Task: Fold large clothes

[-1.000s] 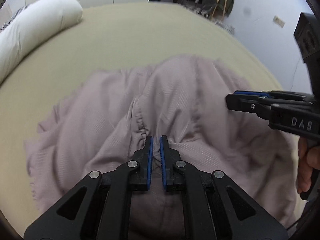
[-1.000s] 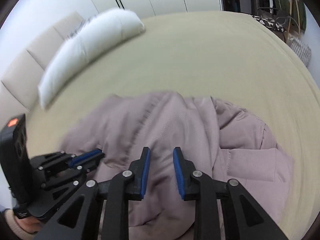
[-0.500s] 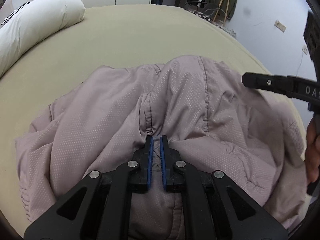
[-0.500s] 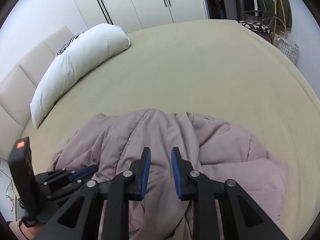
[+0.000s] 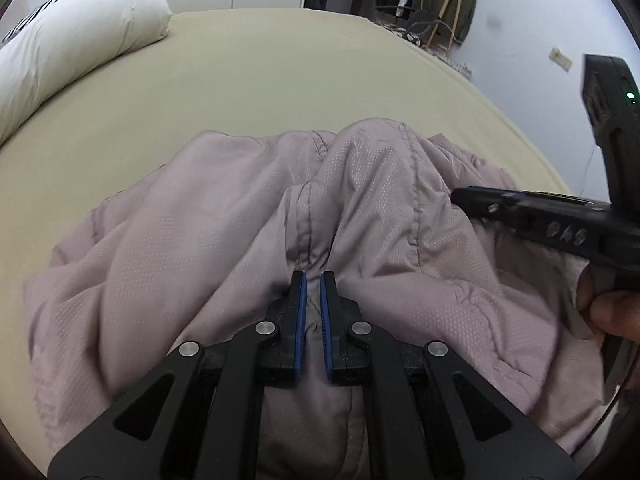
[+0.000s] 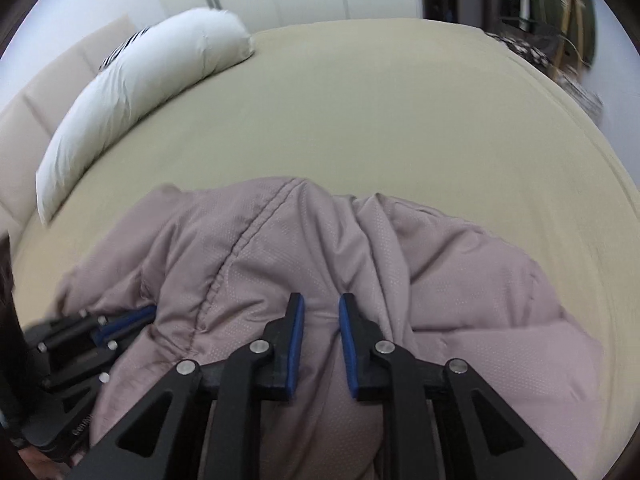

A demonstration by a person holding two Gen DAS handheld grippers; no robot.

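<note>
One crumpled mauve quilted jacket (image 5: 224, 240) fills the lower frame; the left gripper (image 5: 313, 280) clamps its fabric, the right gripper (image 6: 319, 304) likewise. One white pillow (image 5: 76, 44) lies upper left.

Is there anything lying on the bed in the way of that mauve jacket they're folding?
Nothing visible. Both the left hand-held gripper and the right hand-held gripper are already clamped on the mauve jacket. The beige bed beyond is bare; the white pillow lies off at the far-left edge.

A beige bed (image 5: 280, 80) carries a crumpled mauve jacket (image 5: 180, 240) and white pillow (image 5: 76, 44).
</note>
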